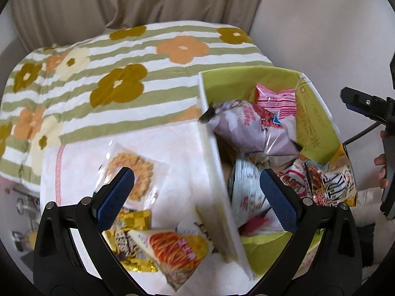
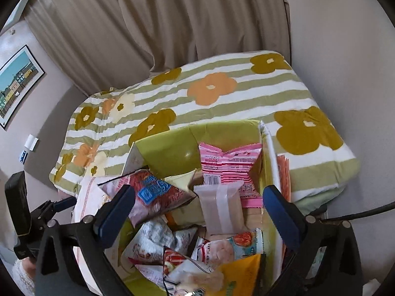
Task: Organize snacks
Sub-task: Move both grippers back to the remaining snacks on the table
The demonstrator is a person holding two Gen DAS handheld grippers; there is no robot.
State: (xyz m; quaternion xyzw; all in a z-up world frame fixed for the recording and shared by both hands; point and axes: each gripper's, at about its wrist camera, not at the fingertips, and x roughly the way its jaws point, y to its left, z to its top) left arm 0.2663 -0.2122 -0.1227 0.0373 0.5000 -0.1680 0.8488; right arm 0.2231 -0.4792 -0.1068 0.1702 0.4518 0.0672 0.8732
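A green-lined box (image 1: 313, 128) with white walls stands on the bed, filled with several snack packets, among them a pale purple bag (image 1: 249, 128) and a pink packet (image 1: 276, 101). My left gripper (image 1: 197, 194) is open and empty, straddling the box's left wall above loose snacks on a white towel (image 1: 177, 148): a clear-wrapped round cracker (image 1: 130, 170), a gold packet (image 1: 133, 219) and an orange-print bag (image 1: 177, 249). My right gripper (image 2: 198, 209) is open and empty over the box (image 2: 172, 143), near a translucent packet (image 2: 221, 207) and the pink packet (image 2: 227, 170).
A striped flowered quilt (image 1: 111, 74) covers the bed behind the box. Beige curtains (image 2: 172, 24) hang at the back and a framed picture (image 2: 17, 83) is on the left wall. The right gripper's body (image 1: 370, 106) shows at the right edge of the left wrist view.
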